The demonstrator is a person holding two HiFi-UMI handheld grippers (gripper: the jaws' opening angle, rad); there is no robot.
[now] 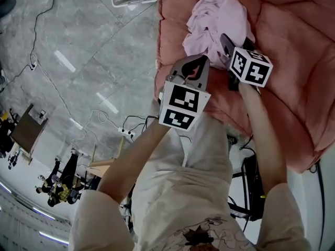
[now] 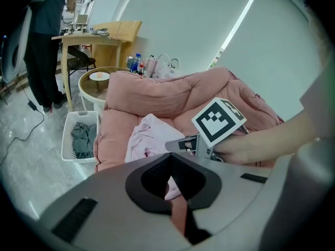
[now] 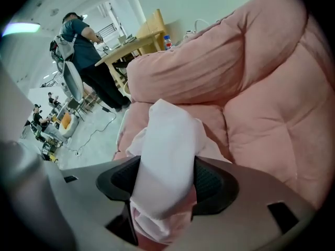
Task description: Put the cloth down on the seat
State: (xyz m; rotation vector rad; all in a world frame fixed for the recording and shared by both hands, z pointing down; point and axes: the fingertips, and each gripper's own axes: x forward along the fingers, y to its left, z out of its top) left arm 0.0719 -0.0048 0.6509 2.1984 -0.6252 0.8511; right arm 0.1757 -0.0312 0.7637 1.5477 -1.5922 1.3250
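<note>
**Operator:** How should I finish the put-down?

**Me:** I advise drawing my right gripper (image 3: 166,181) straight back, so it does not drag the cloth (image 3: 165,150) off the seat (image 1: 293,61). Its jaws stand wide apart, with a fold lying loose between them. My left gripper (image 2: 168,181) is closed and empty.

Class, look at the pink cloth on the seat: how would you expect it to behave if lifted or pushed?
The pink cloth probably flops: it lies crumpled in soft folds on the seat. It likely squashes easily, bunching between the right gripper's jaws. Pushed, it would likely wrinkle rather than slide or roll.
</note>
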